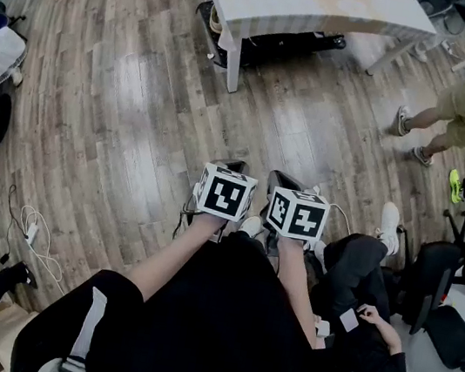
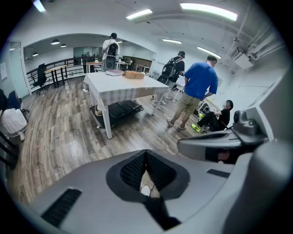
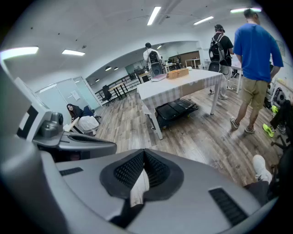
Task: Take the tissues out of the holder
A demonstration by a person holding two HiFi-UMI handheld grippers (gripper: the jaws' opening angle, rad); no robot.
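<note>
Tissue holder (image 3: 177,73): small tan oblong box, wood or cardboard by the look. It lay flat on the table top, long axis roughly along the table's long side. Well apart from both grippers.
Holder contents: too small to tell any tissues.
Table (image 3: 183,89): rectangular, draped in a pale striped cloth that hung over the edges; white legs.
Under table: a flat black case (image 3: 176,109) lay on the floor.
Left gripper (image 2: 145,157): smooth grey plastic shells, black ribbed pads. The jaws were together with nothing held; only floor and a shoe showed through the slit below the tips.
Right gripper (image 3: 143,160): same build. The jaws were together and it held nothing.
Marker cubes: white cubes with black square markers, the left cube (image 1: 225,193) and right cube (image 1: 297,215) just beside each other, held out in front of the person's body.
Floor (image 1: 122,109): grey-brown wood planks, slightly glossy.
Bystander: a person in a blue shirt (image 2: 199,82) and khaki shorts stood beside the table.
</note>
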